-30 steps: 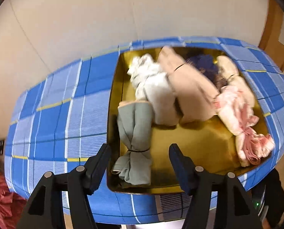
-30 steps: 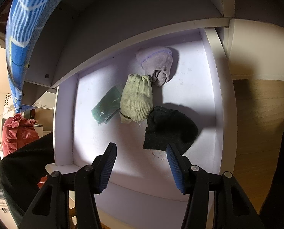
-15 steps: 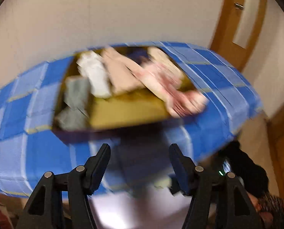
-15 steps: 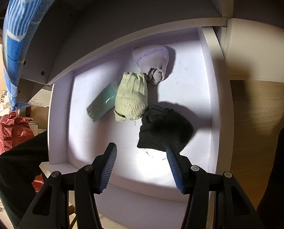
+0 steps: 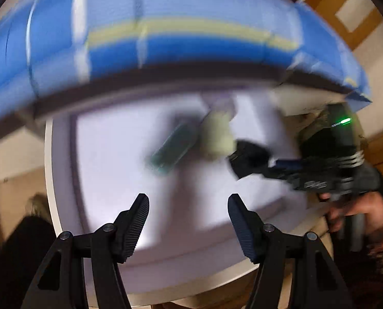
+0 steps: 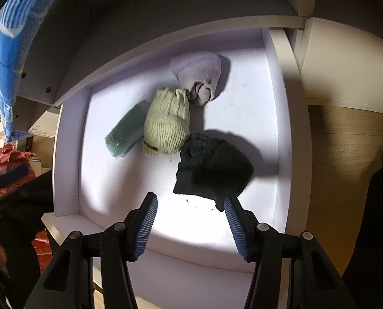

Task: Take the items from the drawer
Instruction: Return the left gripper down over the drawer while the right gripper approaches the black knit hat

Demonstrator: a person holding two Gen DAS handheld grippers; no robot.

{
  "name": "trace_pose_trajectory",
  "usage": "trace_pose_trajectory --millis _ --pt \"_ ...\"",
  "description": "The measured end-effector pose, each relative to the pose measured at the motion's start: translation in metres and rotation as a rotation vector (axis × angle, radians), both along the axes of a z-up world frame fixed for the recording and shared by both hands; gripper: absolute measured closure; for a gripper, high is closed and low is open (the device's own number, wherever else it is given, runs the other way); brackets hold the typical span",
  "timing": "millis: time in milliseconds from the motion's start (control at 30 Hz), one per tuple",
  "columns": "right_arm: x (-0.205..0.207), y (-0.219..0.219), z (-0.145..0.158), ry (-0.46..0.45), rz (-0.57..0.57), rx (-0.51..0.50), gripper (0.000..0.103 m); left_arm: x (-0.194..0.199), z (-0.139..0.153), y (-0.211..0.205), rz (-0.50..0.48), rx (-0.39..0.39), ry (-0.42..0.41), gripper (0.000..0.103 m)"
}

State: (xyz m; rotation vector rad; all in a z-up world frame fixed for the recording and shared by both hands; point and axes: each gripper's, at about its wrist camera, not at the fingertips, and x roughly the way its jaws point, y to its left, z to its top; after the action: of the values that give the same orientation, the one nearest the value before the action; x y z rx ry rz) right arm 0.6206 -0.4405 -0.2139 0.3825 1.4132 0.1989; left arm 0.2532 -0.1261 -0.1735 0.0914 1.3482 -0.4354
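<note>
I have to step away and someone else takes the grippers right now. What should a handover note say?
Left gripper: open, empty, above the open drawer's front part; its view is blurred.
Right gripper: jaws opening, empty, just in front of the black sock, whose near corner lies by its right finger.
In the drawer: black sock, pale green sock, lilac sock, teal bundle. Green sock touches the teal bundle and the black sock.
Done: drawer open. Left: all four items are yet to come out; the black sock is nearest.
</note>
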Motion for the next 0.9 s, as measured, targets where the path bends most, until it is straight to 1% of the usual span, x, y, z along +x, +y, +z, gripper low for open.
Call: trace_pose_trajectory --millis 133,200,267,333,400,533,667,833,900 --pt "0.000 0.008 -0.005 0.008 0.035 -0.031 0.042 -0.002 -0.033 0.014 0.069 0.040 0.043 0.039" --pt "0.000 0.012 -0.007 0.012 0.055 -0.052 0.039 -0.004 -0.046 0.020 0.090 0.066 0.065 0.039" --pt "0.002 0.016 -0.009 0.008 0.077 -0.074 0.036 -0.003 -0.055 0.024 0.105 0.081 0.086 0.039" --pt "0.006 0.022 -0.011 -0.006 0.113 -0.112 0.034 -0.006 -0.062 0.032 0.125 0.085 0.090 0.039" --pt "0.010 0.027 -0.014 -0.020 0.153 -0.155 0.033 -0.005 -0.066 0.034 0.139 0.080 0.098 0.038" --pt "0.021 0.034 -0.024 -0.024 0.213 -0.223 0.025 -0.007 -0.070 0.036 0.140 0.090 0.108 0.038" --pt "0.033 0.042 -0.034 -0.036 0.256 -0.279 0.019 -0.007 -0.075 0.037 0.130 0.102 0.113 0.038" --pt "0.046 0.057 -0.044 -0.047 0.308 -0.346 0.018 -0.006 -0.080 0.034 0.123 0.106 0.119 0.038" --pt "0.050 0.062 -0.048 -0.046 0.311 -0.353 0.018 -0.006 -0.081 0.033 0.120 0.104 0.119 0.038"
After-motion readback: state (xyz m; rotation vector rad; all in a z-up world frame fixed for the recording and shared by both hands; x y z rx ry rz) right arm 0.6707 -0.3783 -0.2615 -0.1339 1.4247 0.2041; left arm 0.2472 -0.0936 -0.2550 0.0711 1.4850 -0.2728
